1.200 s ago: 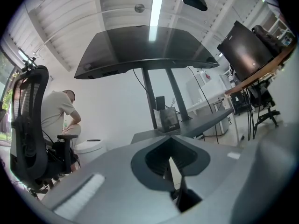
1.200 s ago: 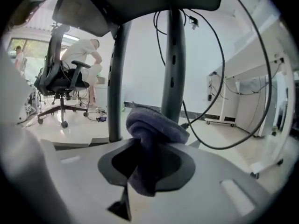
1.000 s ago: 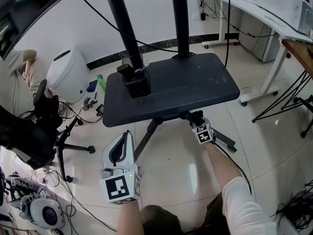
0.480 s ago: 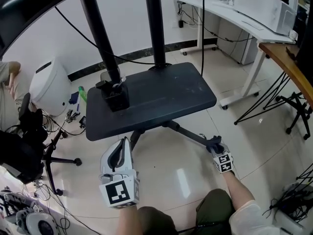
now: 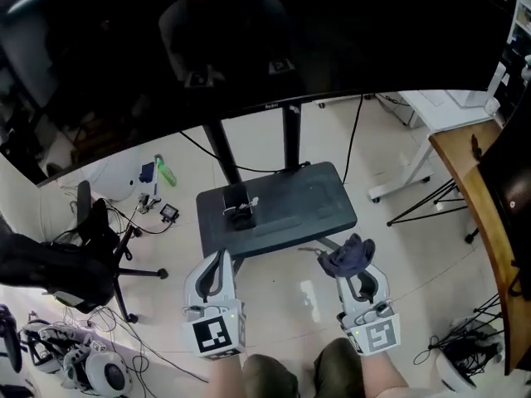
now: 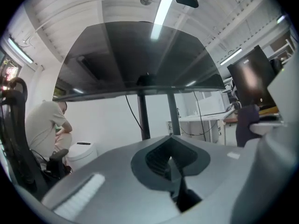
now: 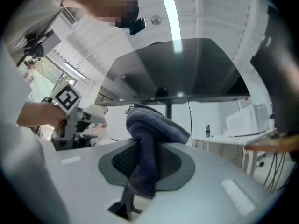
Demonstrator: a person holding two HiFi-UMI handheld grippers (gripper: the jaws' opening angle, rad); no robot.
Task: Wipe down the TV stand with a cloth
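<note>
At the bottom of the head view, the left tool (image 5: 221, 259) and the right tool (image 5: 355, 265) are held side by side over the pale floor (image 5: 286, 293), both pointing forward at the stand (image 5: 290, 152). The left tool's jaws are pressed together with nothing between them. The right tool's jaws are clamped on a dark blue cloth (image 5: 348, 254). The cloth stands up out of the jaws as a bunched fold, and in the right gripper view its top droops over to one side. In the head view the cloth sits near the front right edge of the stand's dark shelf (image 5: 311, 201); whether it touches the shelf cannot be told.

A small black box (image 5: 239, 214) rests on the shelf toward its left side. Behind it, two dark poles rise to a large dark screen (image 5: 249, 40) that fills the top of the head view. Left of the stand, a black chair (image 5: 70, 264) stands among cables. To the right are a white desk (image 5: 440, 104) and, nearer, a wooden desk (image 5: 474, 181). In the left gripper view, a person (image 6: 44, 129) in a pale shirt bends over at the far left.
</note>
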